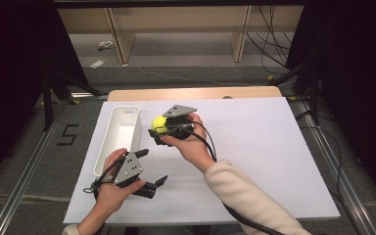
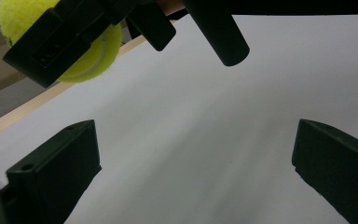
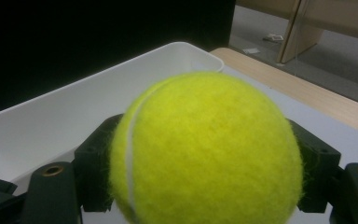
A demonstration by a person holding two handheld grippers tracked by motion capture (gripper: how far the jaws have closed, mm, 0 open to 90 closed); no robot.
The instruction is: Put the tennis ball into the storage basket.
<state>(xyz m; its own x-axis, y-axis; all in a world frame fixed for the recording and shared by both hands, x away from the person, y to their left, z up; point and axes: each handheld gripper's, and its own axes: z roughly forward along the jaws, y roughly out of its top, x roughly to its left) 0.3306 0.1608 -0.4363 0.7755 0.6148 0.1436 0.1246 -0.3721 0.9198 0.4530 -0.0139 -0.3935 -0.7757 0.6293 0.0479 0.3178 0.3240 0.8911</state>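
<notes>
Table, white sheet, mid-frame. White tray left of centre, long, nothing visible inside. Right tool clamps the tennis ball just right of the tray, raised. Step: carrying ball to tray. Next: shift left over the rim, release. Left tool lower left, jaws wide, holding nothing.

- The left gripper sits low near the desk's front-left corner, its jaws spread wide with nothing between them, pointing toward the right.
- The left hand grips it from behind, forearm entering at the bottom edge.
- The right gripper is raised over the desk's left-centre, jaws clamped, pointing left.
- The right hand wraps it; a cream sleeve runs down toward the bottom edge.
</notes>
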